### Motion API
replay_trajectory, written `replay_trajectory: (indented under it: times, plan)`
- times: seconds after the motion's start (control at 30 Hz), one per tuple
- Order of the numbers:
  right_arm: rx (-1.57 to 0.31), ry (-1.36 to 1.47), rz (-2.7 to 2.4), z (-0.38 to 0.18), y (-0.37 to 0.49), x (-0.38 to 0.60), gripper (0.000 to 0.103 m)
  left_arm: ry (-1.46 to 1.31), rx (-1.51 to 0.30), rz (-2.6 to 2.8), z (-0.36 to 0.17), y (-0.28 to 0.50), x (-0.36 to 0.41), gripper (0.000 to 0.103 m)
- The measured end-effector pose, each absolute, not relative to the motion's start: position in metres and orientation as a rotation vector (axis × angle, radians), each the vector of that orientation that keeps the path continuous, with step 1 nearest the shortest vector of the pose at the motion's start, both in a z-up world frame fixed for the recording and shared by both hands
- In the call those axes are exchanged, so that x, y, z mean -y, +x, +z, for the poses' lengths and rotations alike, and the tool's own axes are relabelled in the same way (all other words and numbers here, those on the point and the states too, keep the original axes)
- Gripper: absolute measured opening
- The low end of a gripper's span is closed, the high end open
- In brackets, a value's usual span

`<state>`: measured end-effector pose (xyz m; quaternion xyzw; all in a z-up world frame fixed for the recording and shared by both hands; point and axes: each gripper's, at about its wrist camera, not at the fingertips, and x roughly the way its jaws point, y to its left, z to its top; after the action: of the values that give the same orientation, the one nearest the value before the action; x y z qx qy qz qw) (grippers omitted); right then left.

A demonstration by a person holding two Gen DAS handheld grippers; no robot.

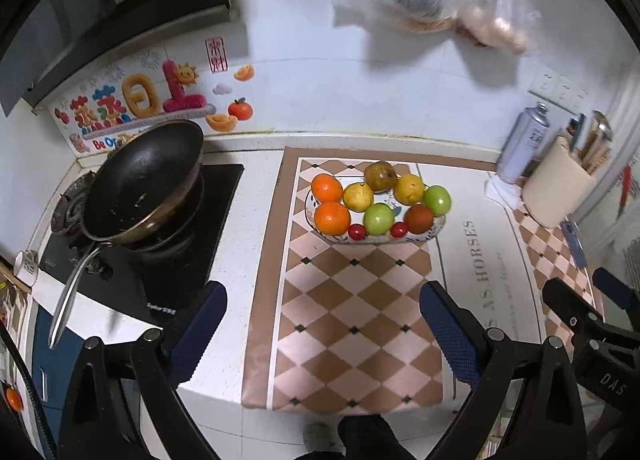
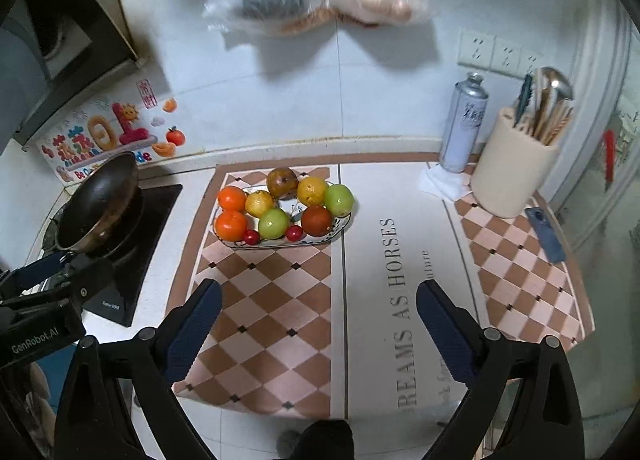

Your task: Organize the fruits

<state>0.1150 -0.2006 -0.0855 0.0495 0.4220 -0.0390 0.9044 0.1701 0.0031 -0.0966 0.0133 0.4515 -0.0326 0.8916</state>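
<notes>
Two grippers, left [image 1: 320, 324] and right [image 2: 318, 324], hover over the counter [image 1: 472, 260], fingers spread and empty. Fruit [image 1: 378, 200] fills a plate [image 1: 438, 226] beyond them, seemingly already gathered.

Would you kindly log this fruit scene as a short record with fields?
plate: oval dish on the checkered mat
fruit on plate: two oranges, two green apples, two small red fruits, plus yellow, brown and reddish ones
left gripper: jaws open, empty
right gripper: jaws open, empty
beside: pan on stove
</notes>
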Motion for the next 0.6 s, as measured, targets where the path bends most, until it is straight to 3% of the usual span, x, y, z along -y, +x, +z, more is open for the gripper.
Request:
replay_trajectory:
  times: [0.6]
  plan:
    - [-0.766, 0.069, -0.032, -0.018, 0.001, 0.193, 0.101, 0.019, -0.836, -0.057, -0.046, 0.066, -0.007, 0.099]
